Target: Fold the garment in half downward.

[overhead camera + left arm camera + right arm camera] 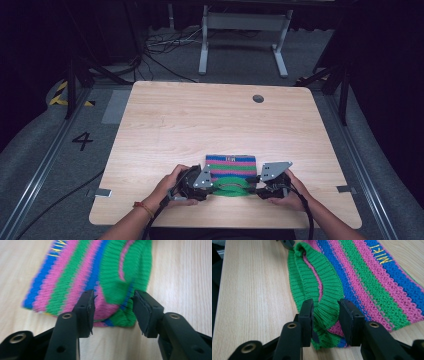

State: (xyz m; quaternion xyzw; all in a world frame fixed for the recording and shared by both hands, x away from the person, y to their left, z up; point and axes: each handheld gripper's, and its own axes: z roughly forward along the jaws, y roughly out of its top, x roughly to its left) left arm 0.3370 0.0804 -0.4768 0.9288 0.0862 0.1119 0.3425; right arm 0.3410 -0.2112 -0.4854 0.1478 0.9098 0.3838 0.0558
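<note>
A knitted cloth (pixel 231 166) striped green, pink and blue, with yellow letters, lies flat near the table's front edge. Its green ribbed edge (pixel 231 184) is folded up in an arch along the near side. My left gripper (pixel 213 187) is at the cloth's near left corner. In the left gripper view its jaws (pixel 113 293) stand apart, with the corner of the cloth (pixel 75 272) between them and a gap at each pad. My right gripper (pixel 253 190) is at the near right corner. There the jaws (pixel 325 302) press both sides of the ribbed edge (pixel 324 285).
The wooden table (pixel 200 120) has a round cable hole (pixel 258 98) at the back right. A grey desk frame (pixel 245 30) and cables stand on the floor beyond. A person's hands (pixel 167 187) come in from the front edge.
</note>
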